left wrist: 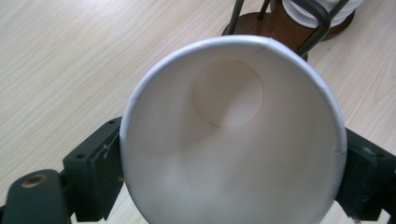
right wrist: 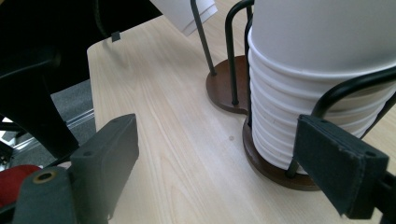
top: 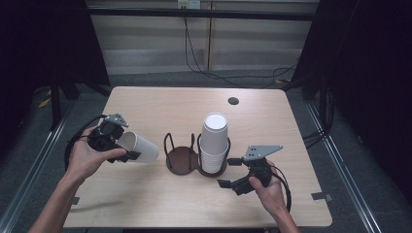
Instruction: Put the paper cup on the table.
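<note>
Left gripper (top: 127, 154): jaws clamped on a single white paper cup (top: 141, 146), gripped near the rim, cup tilted on its side above the table (top: 145, 104).
Cup interior: open mouth seen facing the left gripper view's camera.
Right gripper (top: 229, 172): jaws spread wide, nothing held, just beside the cup stack (top: 214, 141).
Stack: upside-down, seated in right ring of dark two-ring holder (top: 182, 160).
Left ring: unoccupied.

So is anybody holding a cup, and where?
The left gripper holds one paper cup by its sides near the rim. The right gripper holds nothing.
</note>
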`<state>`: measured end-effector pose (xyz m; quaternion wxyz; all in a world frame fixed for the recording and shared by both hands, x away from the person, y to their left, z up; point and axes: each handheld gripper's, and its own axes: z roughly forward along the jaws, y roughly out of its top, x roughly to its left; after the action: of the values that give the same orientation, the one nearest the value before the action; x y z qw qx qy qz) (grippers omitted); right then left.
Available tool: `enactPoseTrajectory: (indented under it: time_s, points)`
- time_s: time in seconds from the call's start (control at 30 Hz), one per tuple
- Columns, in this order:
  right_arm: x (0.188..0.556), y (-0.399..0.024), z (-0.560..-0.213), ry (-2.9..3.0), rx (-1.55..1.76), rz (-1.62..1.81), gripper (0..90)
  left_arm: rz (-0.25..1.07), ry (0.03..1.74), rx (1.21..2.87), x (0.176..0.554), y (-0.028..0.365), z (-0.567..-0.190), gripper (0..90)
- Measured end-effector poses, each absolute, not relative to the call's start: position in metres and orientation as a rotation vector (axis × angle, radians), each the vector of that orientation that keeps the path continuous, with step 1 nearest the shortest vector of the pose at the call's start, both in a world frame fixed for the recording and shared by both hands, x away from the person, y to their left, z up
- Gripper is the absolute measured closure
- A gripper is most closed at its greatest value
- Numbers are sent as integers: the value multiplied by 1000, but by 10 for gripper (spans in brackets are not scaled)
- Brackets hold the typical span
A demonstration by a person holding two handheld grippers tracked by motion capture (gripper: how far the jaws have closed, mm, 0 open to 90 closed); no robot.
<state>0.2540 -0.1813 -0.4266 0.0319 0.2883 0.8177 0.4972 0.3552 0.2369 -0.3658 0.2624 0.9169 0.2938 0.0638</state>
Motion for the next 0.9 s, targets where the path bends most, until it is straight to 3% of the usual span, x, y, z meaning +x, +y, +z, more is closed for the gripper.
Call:
enactPoseTrajectory:
  time_s: [0.9]
  points:
    - [254,-183,-429,2527,909,1519,144,149,856,2758,391,193,-394,84]
